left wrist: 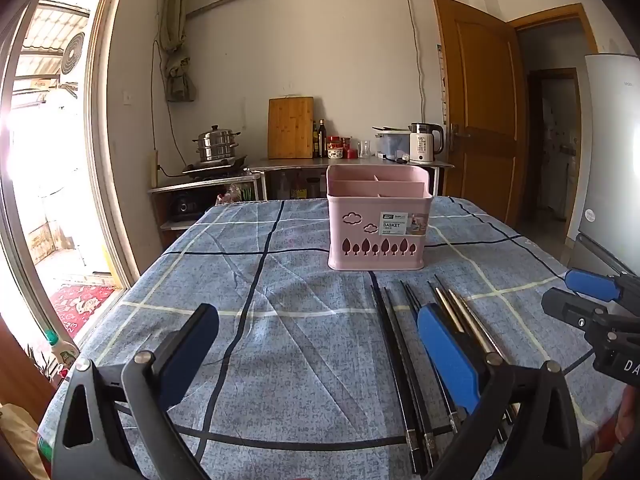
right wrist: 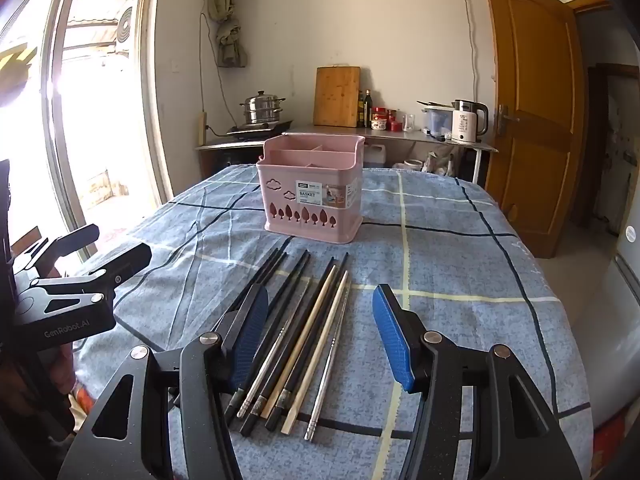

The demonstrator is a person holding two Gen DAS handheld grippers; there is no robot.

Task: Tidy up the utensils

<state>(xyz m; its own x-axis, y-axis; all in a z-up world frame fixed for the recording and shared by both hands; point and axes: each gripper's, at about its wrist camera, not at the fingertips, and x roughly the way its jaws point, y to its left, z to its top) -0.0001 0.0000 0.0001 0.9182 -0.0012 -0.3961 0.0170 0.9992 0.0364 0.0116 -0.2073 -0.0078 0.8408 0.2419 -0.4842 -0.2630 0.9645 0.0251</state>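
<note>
Several chopsticks [right wrist: 304,332], black, wooden and metal, lie side by side on the blue checked tablecloth [right wrist: 460,264]. Behind them stands a pink divided utensil basket [right wrist: 312,196], empty as far as I see. My right gripper [right wrist: 320,300] hovers open over the near ends of the chopsticks, nothing between its blue pads. My left gripper [left wrist: 320,328] is open wide above bare cloth, left of the chopsticks [left wrist: 404,356]; its right finger [left wrist: 444,352] overlaps them in view. The basket [left wrist: 376,232] sits ahead of it. Each gripper shows at the other view's edge.
A counter behind the table holds a steamer pot [left wrist: 216,146], a cutting board [left wrist: 290,128], bottles and a kettle [left wrist: 424,144]. A glass door [left wrist: 52,140] lies left, a wooden door [left wrist: 480,120] right, a fridge [left wrist: 612,152] at far right.
</note>
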